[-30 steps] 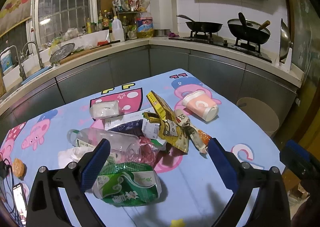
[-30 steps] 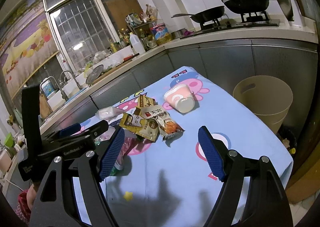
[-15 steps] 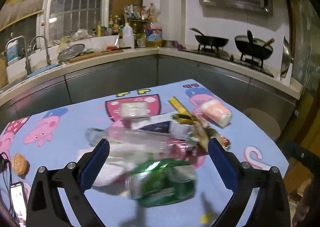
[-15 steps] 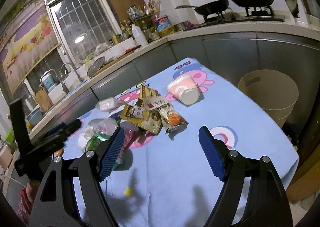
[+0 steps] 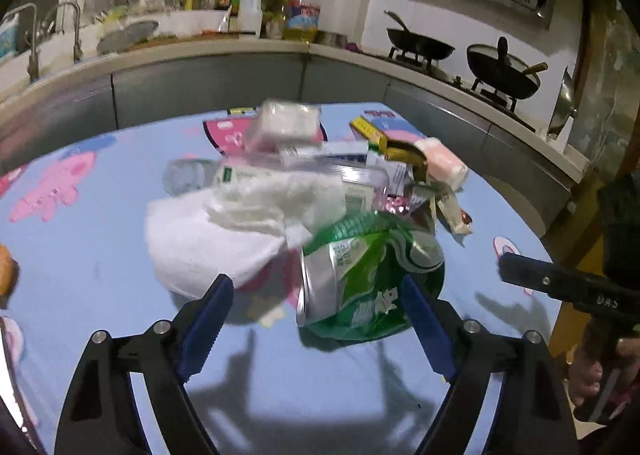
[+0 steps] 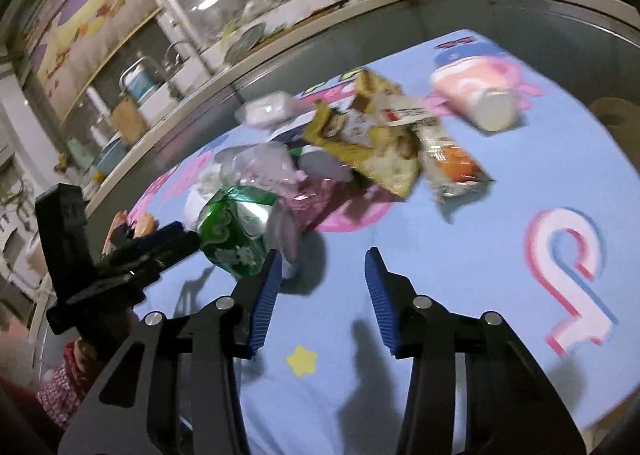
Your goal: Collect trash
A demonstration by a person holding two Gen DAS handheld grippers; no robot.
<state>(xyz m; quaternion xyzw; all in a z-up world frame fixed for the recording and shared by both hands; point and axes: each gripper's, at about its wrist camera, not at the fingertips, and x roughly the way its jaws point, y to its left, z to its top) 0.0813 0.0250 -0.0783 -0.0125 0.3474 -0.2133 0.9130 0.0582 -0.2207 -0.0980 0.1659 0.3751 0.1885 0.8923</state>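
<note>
Both tools have closed in on the pile [image 5: 320,191] since; left tool [image 5: 316,319] wide open, right tool [image 6: 320,295] half open, both empty; all trash still on the desk [image 5: 100,255].

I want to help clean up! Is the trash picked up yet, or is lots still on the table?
Nothing looks collected yet. The whole pile is on the table: the green can, tissue, yellow wrapper and pink cup. The left gripper is open right at the can, holding nothing. The right gripper is open and empty too. So everything is left.
</note>
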